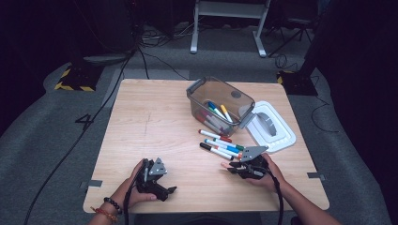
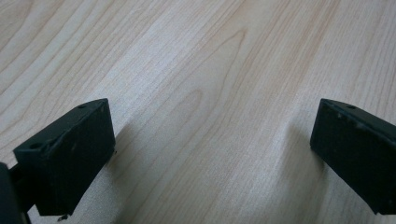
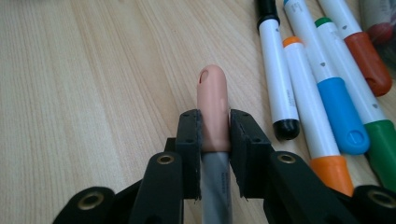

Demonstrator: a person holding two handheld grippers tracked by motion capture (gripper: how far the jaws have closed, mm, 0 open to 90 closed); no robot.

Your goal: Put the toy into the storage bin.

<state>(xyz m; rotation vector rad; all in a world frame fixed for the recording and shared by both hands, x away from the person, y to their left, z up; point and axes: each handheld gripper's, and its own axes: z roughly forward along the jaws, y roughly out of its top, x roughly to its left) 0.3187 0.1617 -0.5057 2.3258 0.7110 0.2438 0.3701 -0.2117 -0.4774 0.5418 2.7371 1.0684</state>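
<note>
My right hand-held gripper [image 3: 215, 140] is clamped on a marker [image 3: 213, 105] with a peach cap, low over the worktop [image 3: 93, 84] just beside the loose markers [image 3: 322, 98]. I took it near the cap end (better control for the bin [image 1: 219, 104], I'd judge). Long axis runs along the jaws, cap forward, roughly level. Left hand-held gripper [image 2: 212, 149] idles wide and empty.

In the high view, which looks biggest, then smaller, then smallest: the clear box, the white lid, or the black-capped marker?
1. Clear box, biggest.
2. White lid; it looks only a little smaller, so that order is unsure.
3. Black-capped marker, clearly smallest.
</note>
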